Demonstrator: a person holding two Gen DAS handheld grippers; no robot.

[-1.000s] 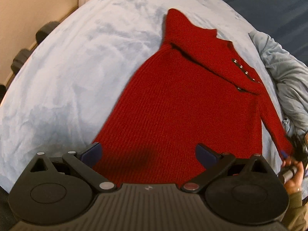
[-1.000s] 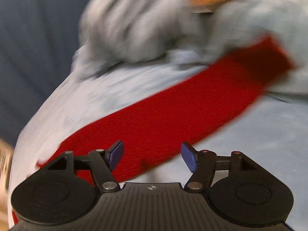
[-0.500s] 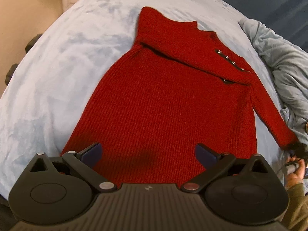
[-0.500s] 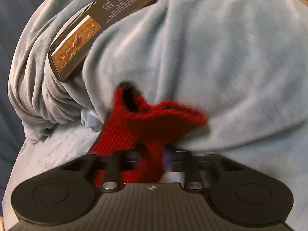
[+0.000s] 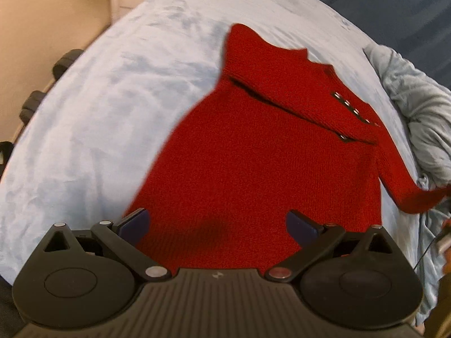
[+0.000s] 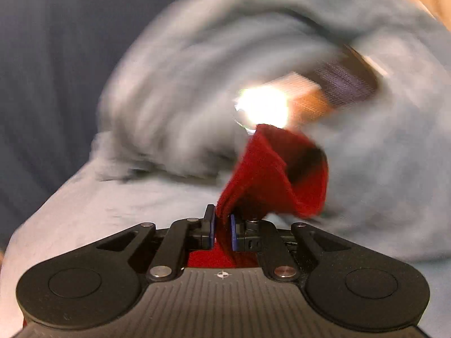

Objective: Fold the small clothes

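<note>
A small red knit sweater (image 5: 262, 152) lies flat on a light blue blanket (image 5: 112, 107), its hem nearest me and its collar with metal snaps (image 5: 352, 112) far right. My left gripper (image 5: 217, 222) is open, its fingers above the hem, holding nothing. The right sleeve (image 5: 406, 188) runs off to the right and is lifted at its end. My right gripper (image 6: 221, 231) is shut on the red sleeve cuff (image 6: 276, 174), which stands up from between the pads.
A crumpled grey-blue blanket (image 5: 417, 118) is heaped at the right of the sweater; in the right wrist view it (image 6: 197, 84) fills the background, blurred, with a dark book (image 6: 341, 84) on it. Dark blue fabric (image 5: 380, 0) lies beyond. A beige wall (image 5: 42, 14) is at left.
My right gripper closed on the sleeve cuff and has lifted it off the blanket. My left gripper stayed open and drifted a little over the hem.
</note>
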